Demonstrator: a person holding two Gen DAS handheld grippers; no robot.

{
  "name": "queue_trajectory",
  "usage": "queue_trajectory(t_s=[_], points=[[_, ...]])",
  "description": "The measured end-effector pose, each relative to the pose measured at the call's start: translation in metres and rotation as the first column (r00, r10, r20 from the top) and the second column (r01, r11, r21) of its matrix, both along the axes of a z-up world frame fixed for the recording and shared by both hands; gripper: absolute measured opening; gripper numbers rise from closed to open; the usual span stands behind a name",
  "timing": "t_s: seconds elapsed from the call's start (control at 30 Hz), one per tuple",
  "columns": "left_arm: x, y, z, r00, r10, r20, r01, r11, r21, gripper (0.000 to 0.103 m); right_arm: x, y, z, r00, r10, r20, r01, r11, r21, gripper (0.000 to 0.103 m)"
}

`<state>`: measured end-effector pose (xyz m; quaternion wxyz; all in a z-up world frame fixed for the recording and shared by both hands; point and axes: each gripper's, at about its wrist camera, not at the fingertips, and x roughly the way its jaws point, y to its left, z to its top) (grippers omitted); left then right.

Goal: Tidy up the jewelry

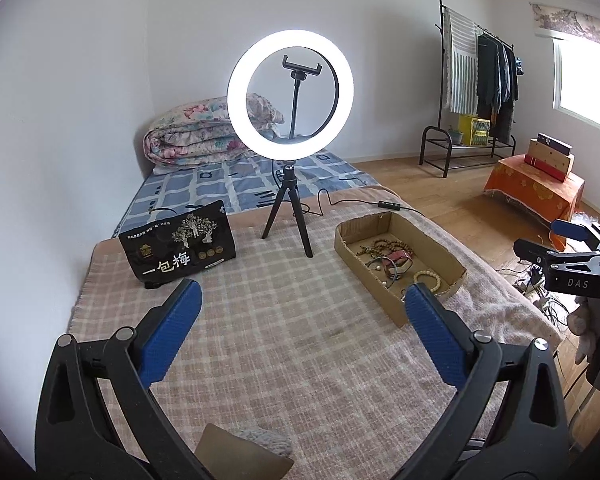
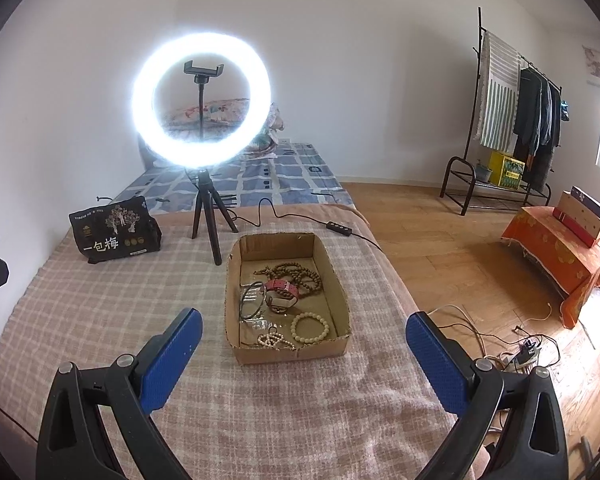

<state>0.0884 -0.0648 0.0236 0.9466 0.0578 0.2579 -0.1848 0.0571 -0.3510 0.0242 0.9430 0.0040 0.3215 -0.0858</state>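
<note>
Each handheld gripper, the left gripper (image 1: 302,308) and the right gripper (image 2: 304,334), had glossy black plastic arms with triangular cut-outs, round silver pivot screws (image 1: 124,333) and long blue pads (image 1: 168,336) with a dimpled texture. White letters "DAS" (image 1: 578,283) marked one black body.

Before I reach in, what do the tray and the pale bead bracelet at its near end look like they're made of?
Tray: plain brown cardboard, matte, judging by its ragged cut rim and creased walls. Pale bead bracelet: round cream beads with a smooth, faintly glossy look; it could be light wood, bone or plastic, the frames don't settle it.
</note>
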Motion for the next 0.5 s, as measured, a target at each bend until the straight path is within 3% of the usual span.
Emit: queue_trajectory(t_s=[0.5], points=[[-0.025, -0.006, 0.004, 1.000, -0.014, 0.005, 0.014, 1.000, -0.010, 0.103, -0.019, -0.002, 0.006, 0.999, -0.032, 0.023, 0.032, 0.999, 0.003, 0.103]])
